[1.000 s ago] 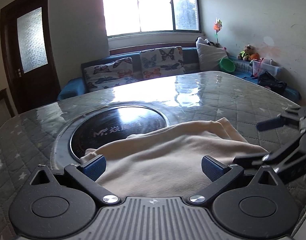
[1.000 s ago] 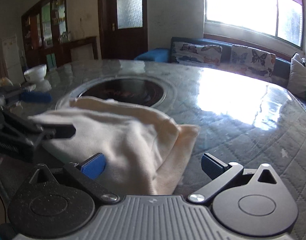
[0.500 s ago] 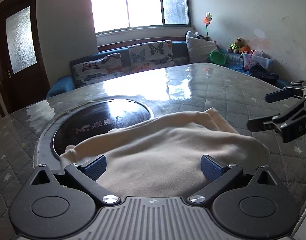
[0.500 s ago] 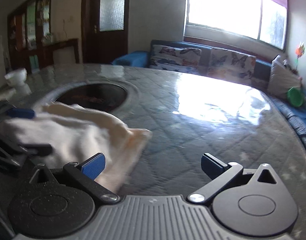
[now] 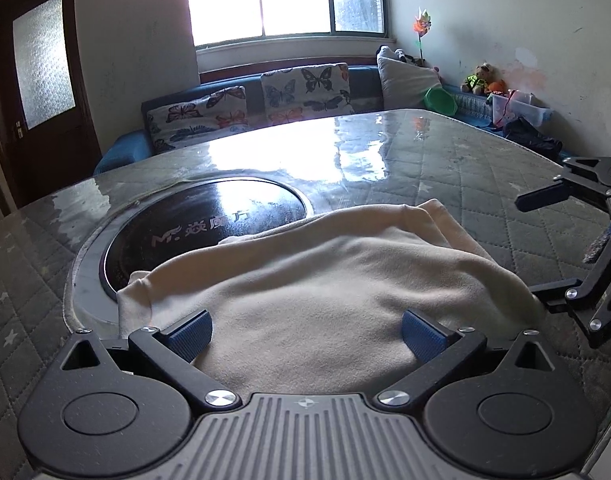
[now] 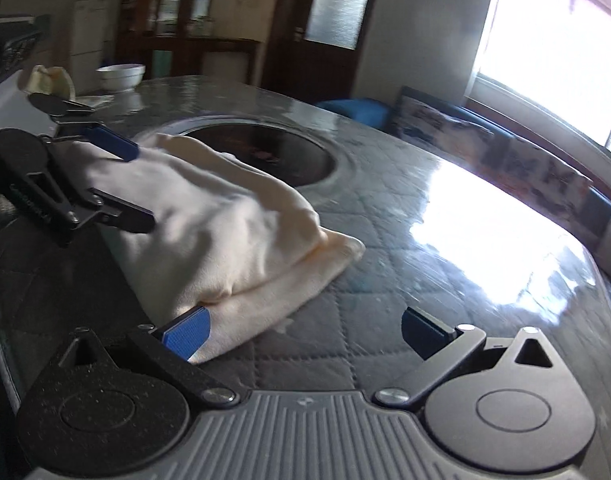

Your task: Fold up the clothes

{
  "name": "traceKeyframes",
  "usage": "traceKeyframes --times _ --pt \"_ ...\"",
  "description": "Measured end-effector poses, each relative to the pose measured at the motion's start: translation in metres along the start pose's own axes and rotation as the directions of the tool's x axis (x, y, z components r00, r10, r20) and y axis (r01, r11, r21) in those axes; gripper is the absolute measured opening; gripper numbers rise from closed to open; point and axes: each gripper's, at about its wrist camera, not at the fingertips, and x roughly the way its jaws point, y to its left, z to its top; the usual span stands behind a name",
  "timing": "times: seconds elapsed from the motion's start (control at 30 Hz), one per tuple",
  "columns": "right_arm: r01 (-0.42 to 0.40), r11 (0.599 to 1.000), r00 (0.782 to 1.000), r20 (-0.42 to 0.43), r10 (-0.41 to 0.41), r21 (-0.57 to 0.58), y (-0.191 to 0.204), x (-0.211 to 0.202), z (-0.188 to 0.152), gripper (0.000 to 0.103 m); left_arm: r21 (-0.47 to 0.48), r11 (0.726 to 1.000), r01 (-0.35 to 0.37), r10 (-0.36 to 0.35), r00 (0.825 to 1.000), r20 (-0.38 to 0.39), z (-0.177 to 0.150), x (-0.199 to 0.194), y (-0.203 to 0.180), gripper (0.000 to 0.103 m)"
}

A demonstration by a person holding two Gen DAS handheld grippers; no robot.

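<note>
A cream garment lies folded in a thick bundle on the quilted table, its far end lapping over a round black cooker plate. My left gripper is open, its blue pads on either side of the bundle's near part. My right gripper hangs open at the bundle's right end. In the right wrist view the garment fills the left half. There the right gripper is open, left pad at the cloth's edge, and the left gripper straddles the far end.
A sofa with butterfly cushions runs along the far side under a bright window. A white bowl stands on the table's far corner beyond the cooker plate. A green bowl and a clear bin sit by the right wall.
The right gripper swung away from the garment to the right, then came back low at its end. The left gripper stayed over the bundle. Both stayed open.
</note>
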Motion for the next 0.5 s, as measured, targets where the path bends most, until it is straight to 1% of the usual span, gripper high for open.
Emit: traceKeyframes --times 0.1,0.23,0.27,0.3,0.43,0.5 --pt "-0.056 0.998 0.998 0.003 0.056 -0.037 -0.004 0.008 0.002 0.103 -0.004 1.0 -0.002 0.002 1.0 -0.009 0.001 0.001 0.0 0.103" --pt "-0.13 0.99 0.991 0.019 0.132 -0.054 -0.01 0.016 0.005 0.103 -0.007 1.0 -0.002 0.002 1.0 -0.023 0.003 0.002 0.0 0.103" --pt "-0.135 0.989 0.99 0.023 0.137 -0.058 -0.012 0.017 0.006 0.103 -0.008 1.0 -0.001 0.0 1.0 -0.026 0.003 0.002 0.0 0.103" --pt "-0.12 0.991 0.992 0.025 0.122 -0.057 -0.013 0.019 0.006 0.103 -0.01 1.0 0.0 -0.001 1.0 -0.029 0.003 0.002 0.0 0.103" --pt "-0.093 0.996 0.994 0.061 0.092 0.008 -0.026 0.021 0.007 0.103 -0.007 1.0 0.003 -0.003 0.999 -0.039 0.005 0.003 0.0 0.103" --pt "-0.114 0.993 0.991 0.068 0.112 0.032 -0.031 0.02 0.006 0.103 -0.001 1.0 0.002 -0.002 0.999 -0.046 0.007 0.003 0.0 0.103"
